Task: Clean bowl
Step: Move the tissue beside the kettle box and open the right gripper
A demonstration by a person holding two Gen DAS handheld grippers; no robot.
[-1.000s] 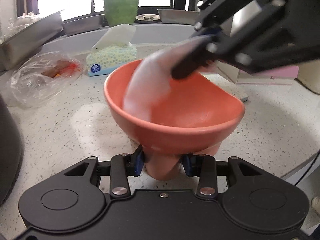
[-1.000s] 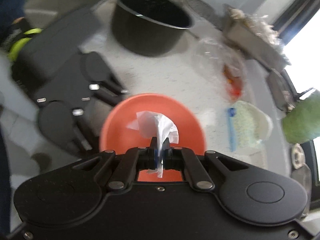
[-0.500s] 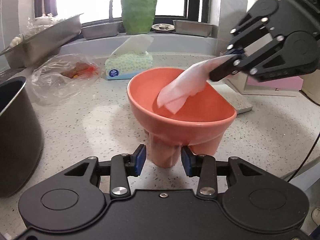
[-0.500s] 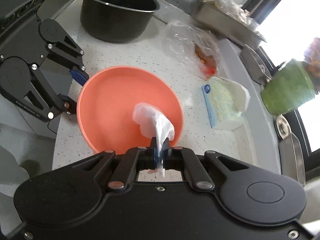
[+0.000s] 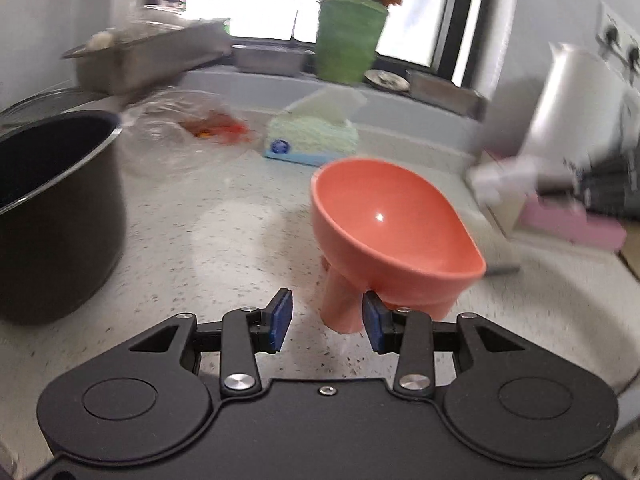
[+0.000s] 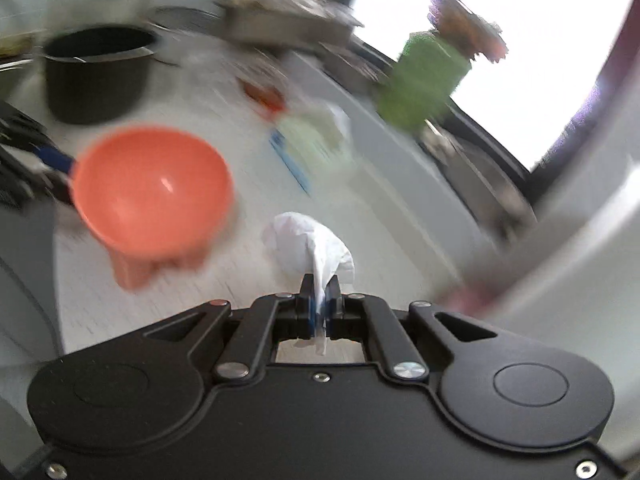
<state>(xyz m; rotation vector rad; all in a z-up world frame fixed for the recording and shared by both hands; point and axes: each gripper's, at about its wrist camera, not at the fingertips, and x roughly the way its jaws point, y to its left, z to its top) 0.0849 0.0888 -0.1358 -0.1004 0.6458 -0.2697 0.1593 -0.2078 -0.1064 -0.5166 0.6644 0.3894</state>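
While the bowl [image 5: 394, 236] stands on its footed base on the speckled bench [image 5: 224, 248], its mouth tips up and away to the right of the left hand-held gripper [image 5: 326, 322], so the rim runs long from near-left to far-right. That hand-held gripper is released: its blue pads [image 5: 280, 320] stand apart on either side of the bowl's foot, and the right one appears close against the foot while the left one is clear of it. The right hand-held gripper [image 6: 320, 308] is clenched on a crumpled white tissue [image 6: 316, 246], held above the bench just to the right of the bowl and outside it.

No writing can be read; the tissue pack [image 5: 314, 136] beyond the bowl carries a round blue mark too blurred to make out. To the left of the left hand-held gripper stands a black pot [image 5: 52, 216], with a clear plastic bag [image 5: 180, 132] behind it. A green vase [image 5: 348, 38] of flowers and metal trays [image 5: 140, 58] sit on the window ledge. A white jug [image 5: 576, 108] and a pink object [image 5: 576, 224] lie to the far right. Nothing stands between either hand-held gripper and the bowl.
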